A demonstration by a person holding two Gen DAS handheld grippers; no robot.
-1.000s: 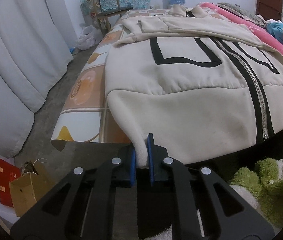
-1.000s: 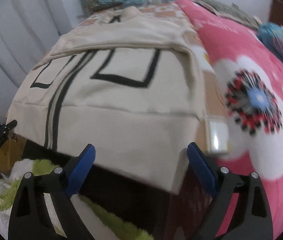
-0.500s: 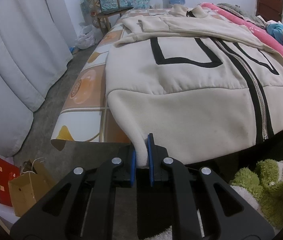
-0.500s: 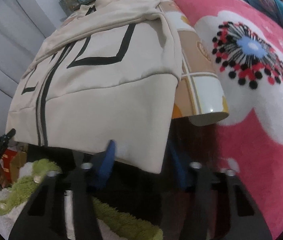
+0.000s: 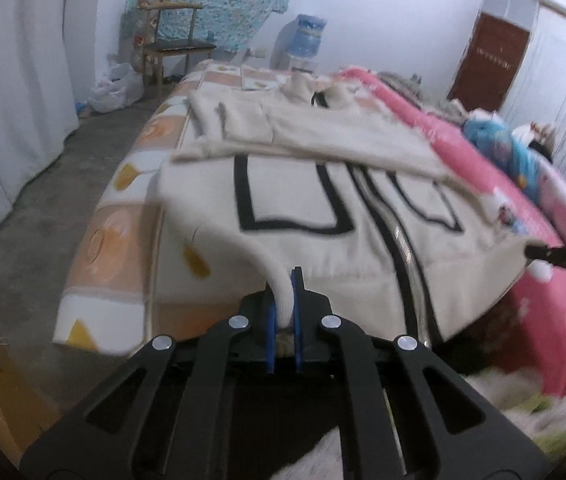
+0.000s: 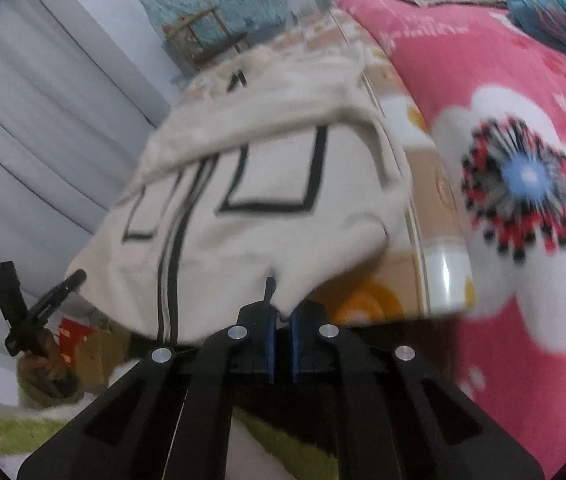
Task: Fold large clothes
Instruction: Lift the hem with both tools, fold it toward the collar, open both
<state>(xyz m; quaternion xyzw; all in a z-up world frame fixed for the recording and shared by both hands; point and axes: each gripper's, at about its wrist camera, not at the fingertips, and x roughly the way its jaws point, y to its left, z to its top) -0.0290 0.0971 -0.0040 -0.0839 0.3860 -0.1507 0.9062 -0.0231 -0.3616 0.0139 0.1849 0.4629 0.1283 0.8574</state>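
So there's one cream zip-up jacket (image 5: 323, 216) spread flat on the bed (image 5: 111, 240), hem end hanging off the foot edge, and both hem corners are pinched. The left gripper (image 5: 284, 312) has its jaws clamped on the corner nearest the curtain side of the bed, and the right gripper (image 6: 281, 320) has its jaws clamped on the corner next to the pink flowered blanket (image 6: 523, 200). Looks like the step is carrying the hem up toward the collar to fold it in half. If I were doing it, I'd lift both corners at the same height, keep the hem taut between them so the zipper stays straight, and lay it down level with the shoulders. Count: one jacket, two grippers, two sleeves folded across the chest, one blanket, one wooden chair (image 5: 171, 44) past the head of the bed.
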